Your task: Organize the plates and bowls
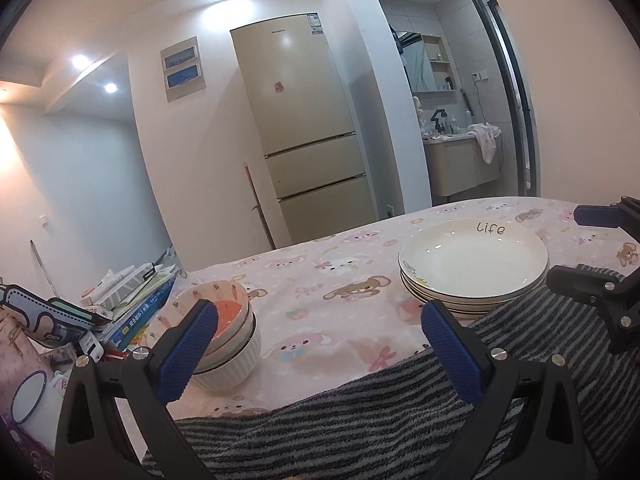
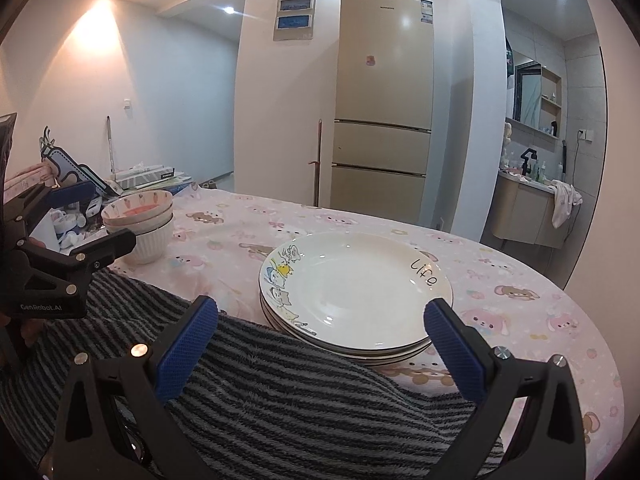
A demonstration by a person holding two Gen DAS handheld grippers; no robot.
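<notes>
We are holding the left gripper (image 1: 320,316) with its blue-padded fingers (image 1: 192,344) spread wide and gripping nothing; it is hovering over the near edge of the table, above the grey striped blanket (image 1: 360,420). The right gripper (image 2: 320,316) is likewise gaping wide and empty, its fingers framing the near rim of the stack of plates (image 2: 356,292) without touching it. That stack is sitting on the pink cartoon tablecloth (image 2: 240,232), partly overlapping the blanket's edge, and the top plate is showing the word "Life" and cartoon drawings along its rim; its well is holding nothing. To the left, well apart from the plates, the stack of bowls (image 1: 224,332) is resting near the table's left edge: a ribbed white bowl at the bottom, others nested in it, and a carrot-patterned one with an orange-pink inside on top. The left gripper's left finger is overlapping the bowls in its own view, though we cannot tell whether it touches them. Beyond the table a beige refrigerator (image 1: 304,136) is standing against the wall.
</notes>
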